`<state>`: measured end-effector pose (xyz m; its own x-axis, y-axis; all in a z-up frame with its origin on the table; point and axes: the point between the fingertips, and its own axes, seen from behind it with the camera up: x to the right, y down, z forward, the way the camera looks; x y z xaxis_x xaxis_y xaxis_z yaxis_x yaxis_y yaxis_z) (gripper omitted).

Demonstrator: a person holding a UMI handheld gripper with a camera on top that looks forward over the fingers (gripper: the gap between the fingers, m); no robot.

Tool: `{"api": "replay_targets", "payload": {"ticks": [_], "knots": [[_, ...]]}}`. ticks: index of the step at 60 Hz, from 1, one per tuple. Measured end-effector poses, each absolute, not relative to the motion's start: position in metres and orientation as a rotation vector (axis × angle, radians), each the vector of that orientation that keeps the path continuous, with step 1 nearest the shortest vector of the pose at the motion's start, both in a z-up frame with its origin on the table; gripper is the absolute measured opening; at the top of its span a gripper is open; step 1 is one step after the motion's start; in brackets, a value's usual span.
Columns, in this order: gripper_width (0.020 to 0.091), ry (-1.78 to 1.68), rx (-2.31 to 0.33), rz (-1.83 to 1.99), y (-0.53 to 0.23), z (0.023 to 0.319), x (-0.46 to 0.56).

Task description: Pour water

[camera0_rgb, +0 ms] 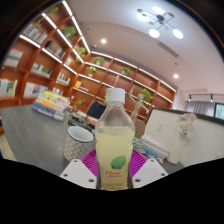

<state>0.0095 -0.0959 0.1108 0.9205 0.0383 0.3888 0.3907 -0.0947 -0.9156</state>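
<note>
A clear plastic bottle (114, 140) with a white cap, pale yellow liquid and a green-leaf label stands upright between my gripper's (113, 166) magenta pads (91, 162). Both pads press against its lower sides, so the gripper is shut on it. The bottle appears lifted above the table. Just left of the bottle and behind it sits a patterned mug (79, 143) on the grey table (35, 130).
A white box (165, 132) stands on the table to the right of the bottle, with a small flower decoration (187, 124) beside it. A stack of books (50, 104) lies on the far left. Bookshelves (90, 60) line the back wall.
</note>
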Motion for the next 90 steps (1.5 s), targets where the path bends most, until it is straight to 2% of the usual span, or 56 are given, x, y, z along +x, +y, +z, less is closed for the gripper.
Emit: {"api": "replay_targets", "payload": {"ticks": [11, 29, 38, 46, 53, 61, 68, 79, 90], "knots": [[0.0366, -0.710, -1.619, -0.762, -0.051, 0.111, 0.053], [0.0366, -1.266, -1.290, -1.239, -0.012, 0.137, 0.048], [0.0366, -1.446, -1.070, -1.430, 0.002, 0.158, 0.038], [0.0366, -1.569, -0.881, -1.556, 0.010, 0.167, 0.025], [0.0367, -1.613, -0.820, -1.577, 0.010, 0.169, 0.018], [0.0367, -1.589, -0.847, -1.550, 0.009, 0.163, 0.018], [0.0367, -1.440, -1.003, -1.402, 0.004, 0.167, 0.024], [0.0367, -0.925, -1.462, -0.829, -0.004, 0.170, 0.041], [0.0369, -0.396, -1.677, -0.223, -0.007, 0.164, 0.051]]}}
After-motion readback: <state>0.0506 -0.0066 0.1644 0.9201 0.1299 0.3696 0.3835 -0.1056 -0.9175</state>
